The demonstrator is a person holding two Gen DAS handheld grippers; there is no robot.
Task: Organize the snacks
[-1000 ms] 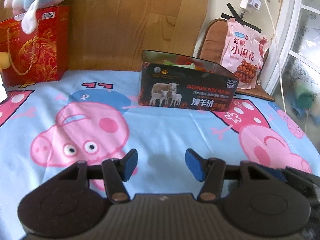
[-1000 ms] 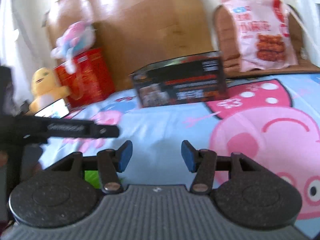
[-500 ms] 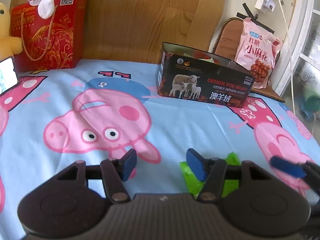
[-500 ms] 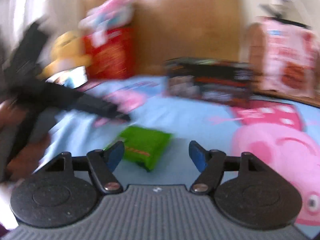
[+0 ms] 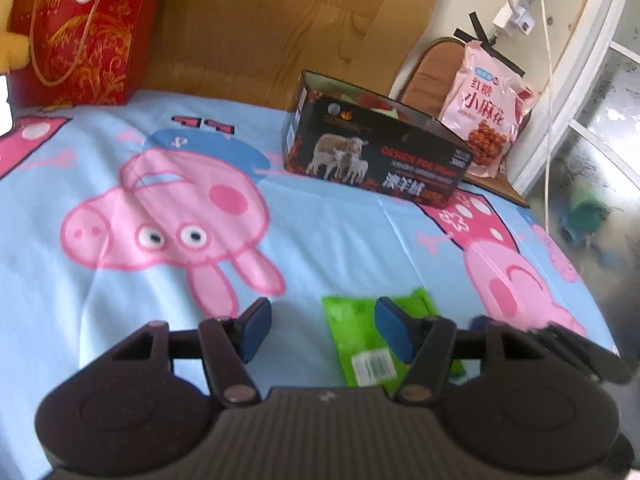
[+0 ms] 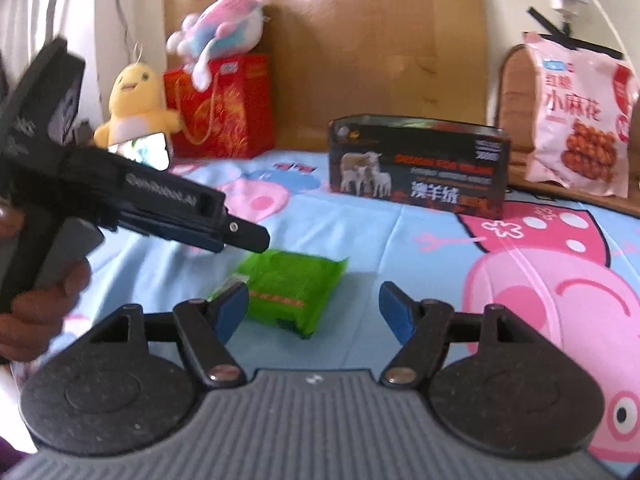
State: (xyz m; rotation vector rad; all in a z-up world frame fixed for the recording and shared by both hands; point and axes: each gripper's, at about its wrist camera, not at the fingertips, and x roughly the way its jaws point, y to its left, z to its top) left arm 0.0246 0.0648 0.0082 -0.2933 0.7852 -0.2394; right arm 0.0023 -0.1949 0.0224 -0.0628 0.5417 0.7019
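Note:
A green snack packet point(image 5: 360, 332) lies flat on the Peppa Pig bed sheet; it also shows in the right wrist view point(image 6: 292, 288). My left gripper point(image 5: 324, 330) is open and empty, just above the packet's left part. My right gripper point(image 6: 314, 310) is open and empty, hovering close over the packet's near end. The left gripper's body point(image 6: 160, 208) shows at the left of the right wrist view. A black open box with sheep pictures point(image 5: 372, 152) stands at the back of the bed, with snacks inside; it also shows in the right wrist view point(image 6: 416, 164).
A pink snack bag point(image 5: 488, 112) leans on a chair behind the box. A red gift bag point(image 5: 80, 32) stands at the back left with plush toys point(image 6: 136, 100) by it. A wooden headboard point(image 5: 260, 20) lies behind. The bed's right edge point(image 5: 580, 272) drops off to the floor.
Both grippers have drawn back and down toward the green packet, which came into view under them. The right gripper's jaws are wider apart than a second ago.

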